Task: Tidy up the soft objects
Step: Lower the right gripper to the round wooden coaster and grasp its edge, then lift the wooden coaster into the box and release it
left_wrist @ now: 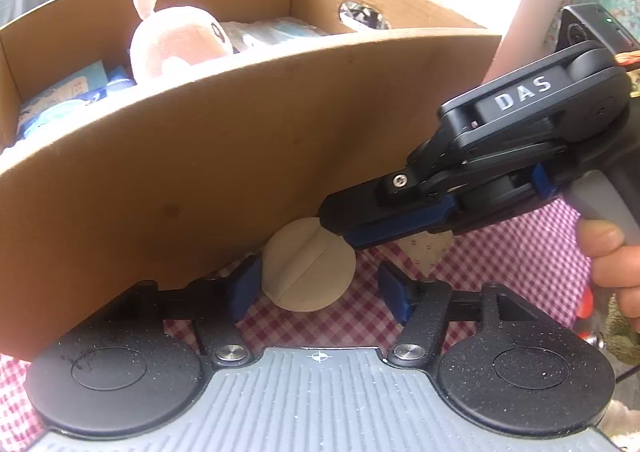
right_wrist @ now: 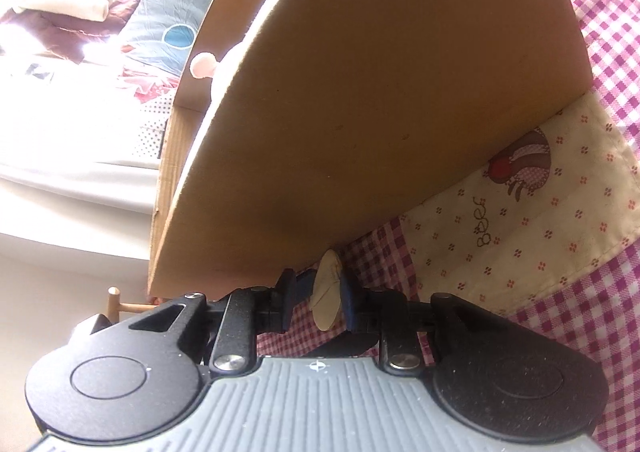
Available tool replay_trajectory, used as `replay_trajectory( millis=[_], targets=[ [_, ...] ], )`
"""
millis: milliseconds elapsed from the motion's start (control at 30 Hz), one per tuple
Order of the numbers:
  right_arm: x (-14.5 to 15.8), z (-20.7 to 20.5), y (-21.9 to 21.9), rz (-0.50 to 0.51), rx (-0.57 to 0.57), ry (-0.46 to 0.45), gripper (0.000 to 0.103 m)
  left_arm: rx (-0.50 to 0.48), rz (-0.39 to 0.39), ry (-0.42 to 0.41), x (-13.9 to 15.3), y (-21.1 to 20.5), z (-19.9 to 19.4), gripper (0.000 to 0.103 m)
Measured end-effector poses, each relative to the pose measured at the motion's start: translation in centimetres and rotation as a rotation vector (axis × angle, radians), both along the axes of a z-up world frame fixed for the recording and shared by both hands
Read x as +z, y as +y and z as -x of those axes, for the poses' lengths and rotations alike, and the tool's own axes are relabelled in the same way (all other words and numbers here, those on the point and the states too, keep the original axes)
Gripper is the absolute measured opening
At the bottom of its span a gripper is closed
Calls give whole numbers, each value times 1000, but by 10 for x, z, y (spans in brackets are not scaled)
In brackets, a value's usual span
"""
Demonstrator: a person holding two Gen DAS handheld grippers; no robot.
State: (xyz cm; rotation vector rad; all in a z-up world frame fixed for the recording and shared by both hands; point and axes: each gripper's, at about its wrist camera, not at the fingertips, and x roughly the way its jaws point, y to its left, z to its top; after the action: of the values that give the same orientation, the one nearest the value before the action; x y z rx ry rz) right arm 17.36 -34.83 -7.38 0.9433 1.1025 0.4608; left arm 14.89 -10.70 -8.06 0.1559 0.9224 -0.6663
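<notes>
A round beige pad (left_wrist: 308, 272) is clamped by the right gripper (right_wrist: 326, 292), marked "DAS", beside the cardboard box (left_wrist: 224, 155); the left gripper (left_wrist: 316, 290) is held apart.

You see a beige round cosmetic puff (left_wrist: 308, 272) beside a plain brown cardboard box (left_wrist: 248, 155) on a magenta-and-white gingham tablecloth (right_wrist: 600, 332).

The left wrist view looks forward over its own jaws, close against the cardboard box (left_wrist: 240, 155) wall. The right wrist view, rolled sideways, sits equally near. Both share that wall and the round pad (left_wrist: 308, 272) ahead of their jaws.
</notes>
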Motion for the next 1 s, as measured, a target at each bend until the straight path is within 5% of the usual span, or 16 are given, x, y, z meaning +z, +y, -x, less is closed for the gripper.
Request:
replay_trajectory(
  millis=[100, 400, 600, 900, 1000],
  targets=[
    [-2, -1, -6, -28, -3, -7, 26, 26, -17, -11, 2, 1, -2, 49],
    [-12, -9, 19, 32, 5, 23, 25, 54, 20, 12, 3, 8, -6, 49],
    [-6, -13, 35, 84, 34, -9, 10, 40, 18, 1, 2, 9, -4, 49],
    [58, 23, 43, 101, 102, -148, 7, 8, 92, -6, 42, 18, 22, 57],
    [101, 34, 48, 120, 127, -261, 7, 3, 181, -18, 74, 30, 32, 78]
  ],
)
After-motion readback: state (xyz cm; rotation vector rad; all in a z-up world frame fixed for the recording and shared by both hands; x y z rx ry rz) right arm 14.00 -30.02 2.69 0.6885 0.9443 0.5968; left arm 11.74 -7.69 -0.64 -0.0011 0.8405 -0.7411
